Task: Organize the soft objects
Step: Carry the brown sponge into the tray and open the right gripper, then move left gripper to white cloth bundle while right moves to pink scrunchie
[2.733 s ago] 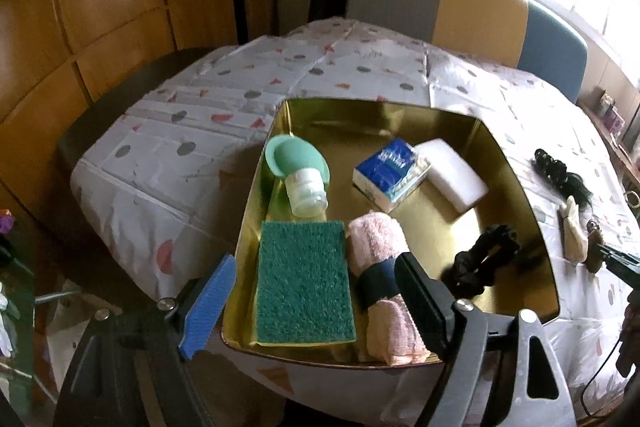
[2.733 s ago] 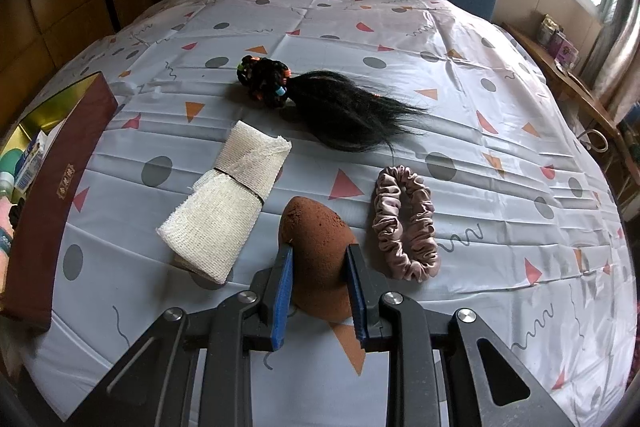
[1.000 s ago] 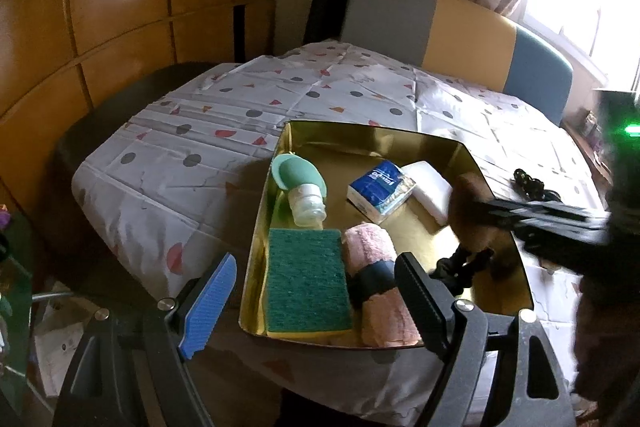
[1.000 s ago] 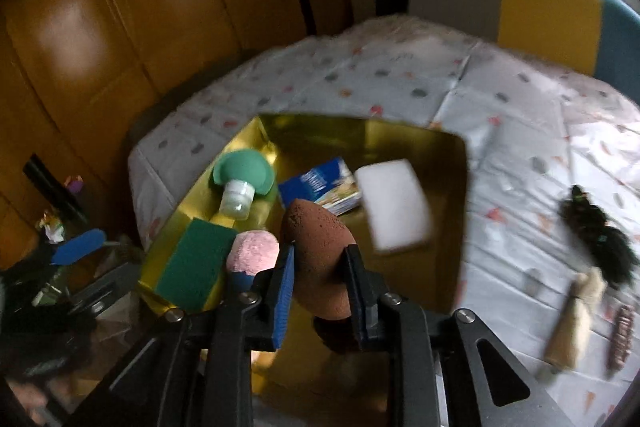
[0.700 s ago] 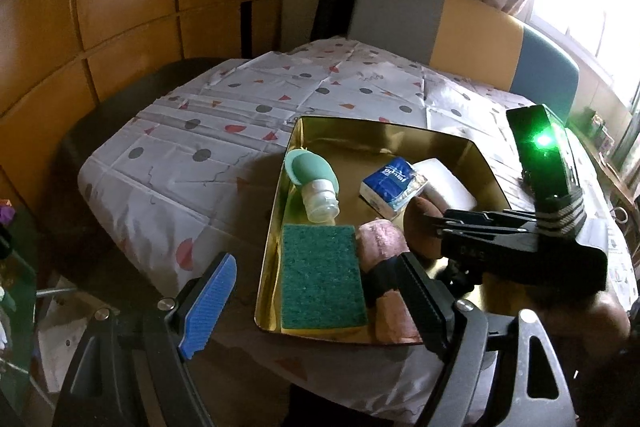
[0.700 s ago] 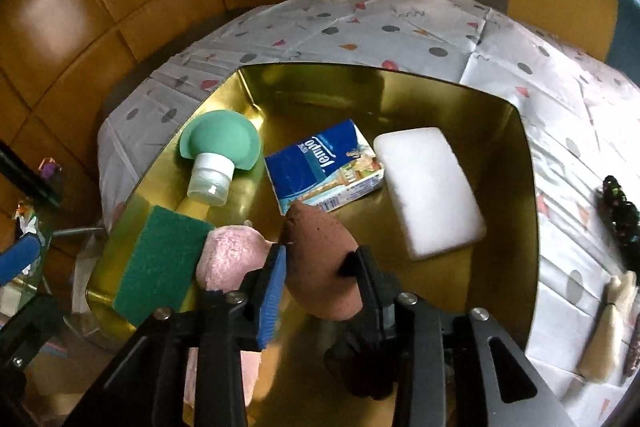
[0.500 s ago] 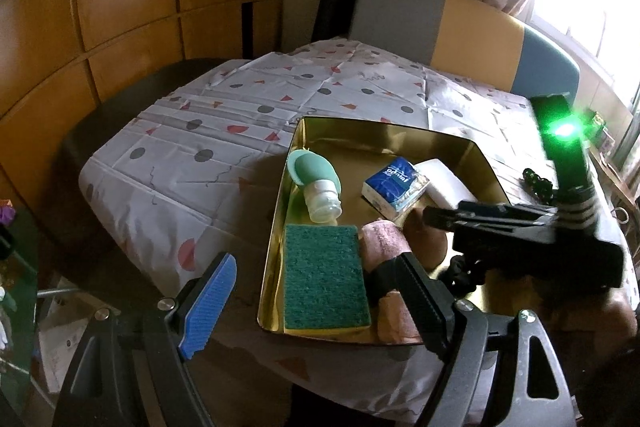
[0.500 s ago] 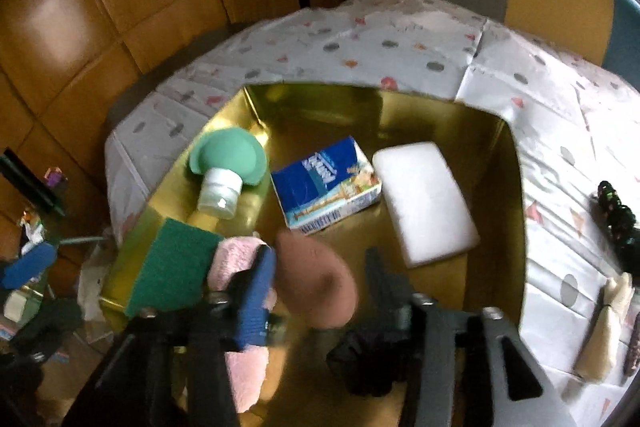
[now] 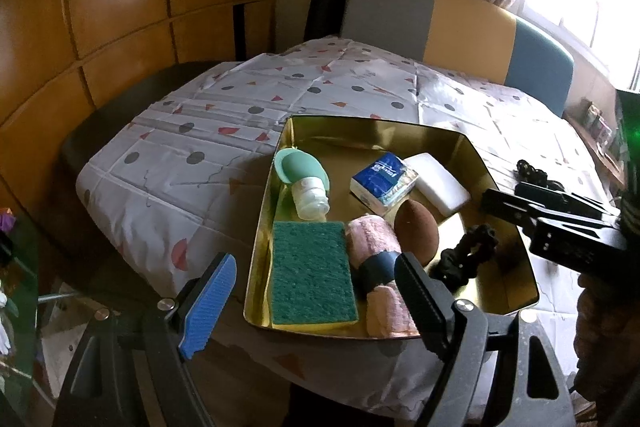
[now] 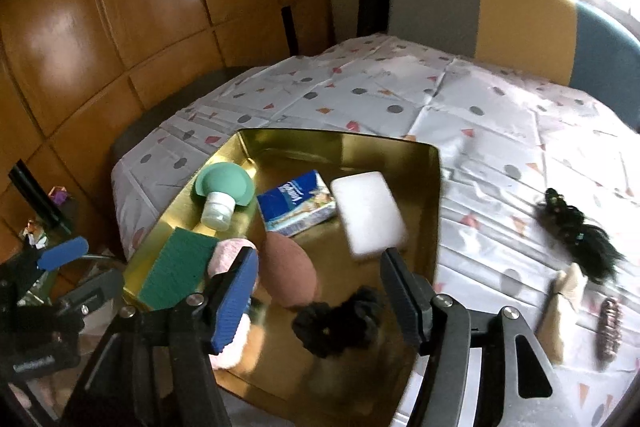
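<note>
Inside gold tray, brown sponge lies w/ tip toward tissue pack.

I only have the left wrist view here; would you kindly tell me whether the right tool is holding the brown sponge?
Observer: No. The right wrist view shows the right tool with its jaws opening and nothing between them; the brown sponge lies in the gold tray beside the pink towel roll.
Operator: Thank you. What lies outside the tray, behind that tool?
Observer: A cream cloth roll and a pink scrunchie lie on the tablecloth, close to the black hairpiece.
</note>
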Demonstrator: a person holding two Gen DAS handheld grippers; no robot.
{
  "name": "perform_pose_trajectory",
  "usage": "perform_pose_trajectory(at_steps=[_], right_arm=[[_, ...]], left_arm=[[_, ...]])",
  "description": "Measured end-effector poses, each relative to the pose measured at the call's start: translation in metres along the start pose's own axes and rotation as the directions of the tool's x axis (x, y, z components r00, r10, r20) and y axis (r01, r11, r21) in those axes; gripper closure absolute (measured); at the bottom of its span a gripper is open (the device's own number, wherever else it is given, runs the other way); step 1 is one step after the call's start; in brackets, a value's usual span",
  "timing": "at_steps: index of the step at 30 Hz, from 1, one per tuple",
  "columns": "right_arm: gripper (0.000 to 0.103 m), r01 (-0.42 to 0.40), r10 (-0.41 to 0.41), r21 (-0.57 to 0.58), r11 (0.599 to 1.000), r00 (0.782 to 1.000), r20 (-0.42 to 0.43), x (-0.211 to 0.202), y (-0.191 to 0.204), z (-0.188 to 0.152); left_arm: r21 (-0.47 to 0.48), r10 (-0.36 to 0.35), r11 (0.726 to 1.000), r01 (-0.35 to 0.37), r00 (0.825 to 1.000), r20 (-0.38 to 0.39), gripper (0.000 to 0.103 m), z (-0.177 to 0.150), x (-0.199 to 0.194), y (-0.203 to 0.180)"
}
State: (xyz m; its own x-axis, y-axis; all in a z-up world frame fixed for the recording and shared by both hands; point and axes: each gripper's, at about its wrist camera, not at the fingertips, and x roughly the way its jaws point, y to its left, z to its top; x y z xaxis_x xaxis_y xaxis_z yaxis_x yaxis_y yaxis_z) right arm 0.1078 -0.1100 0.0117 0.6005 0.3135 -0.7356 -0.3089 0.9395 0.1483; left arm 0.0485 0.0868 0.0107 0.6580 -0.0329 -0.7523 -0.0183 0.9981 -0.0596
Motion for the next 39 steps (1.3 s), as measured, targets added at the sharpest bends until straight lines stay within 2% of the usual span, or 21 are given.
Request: perform_pose_trajectory(at_steps=[12,17,23,29,35,37,39], right_arm=[[0.033,0.093,-0.093,0.006,0.996,0.994,0.052,-0.038,-0.038,-0.020],[0.032,0.145,-0.148,0.061,0.988,0.988,0.050,-0.052,-0.075,-0.030],[0.032,0.231,-0.239,0.157,0.960,0.970,0.037,-0.073,-0.136,-0.042],[0.032,0.355,-0.372,0.276,0.893,0.928,0.011,-0.096,-0.211,-0.060],[0.032,0.481,-0.503,0.417,0.771,0.862,-0.065,-0.107,-0.281,-0.094],[0.032,0.498,-0.516,0.482,0.721,0.850,-0.105,-0.110,-0.298,-0.102],[0.032,0.476,-0.509,0.535,0.698,0.855,-0.097,-0.116,-0.308,-0.105]], left_arm=[[0.060,-0.017,0.998,0.016,1.000,0.008,0.020,0.001,-0.006,-0.023],[0.094,-0.030,0.995,0.030,1.000,0.004,0.020,0.001,-0.005,-0.036],[0.147,-0.049,0.988,0.049,0.999,0.000,0.020,0.002,-0.005,-0.056],[0.205,-0.071,0.976,0.071,0.997,-0.009,0.020,0.003,-0.003,-0.082],[0.266,-0.098,0.959,0.101,0.995,-0.024,0.020,0.004,-0.001,-0.111],[0.286,-0.112,0.951,0.116,0.993,-0.029,0.020,0.005,-0.001,-0.122],[0.310,-0.130,0.941,0.135,0.991,-0.035,0.020,0.005,0.000,-0.135]])
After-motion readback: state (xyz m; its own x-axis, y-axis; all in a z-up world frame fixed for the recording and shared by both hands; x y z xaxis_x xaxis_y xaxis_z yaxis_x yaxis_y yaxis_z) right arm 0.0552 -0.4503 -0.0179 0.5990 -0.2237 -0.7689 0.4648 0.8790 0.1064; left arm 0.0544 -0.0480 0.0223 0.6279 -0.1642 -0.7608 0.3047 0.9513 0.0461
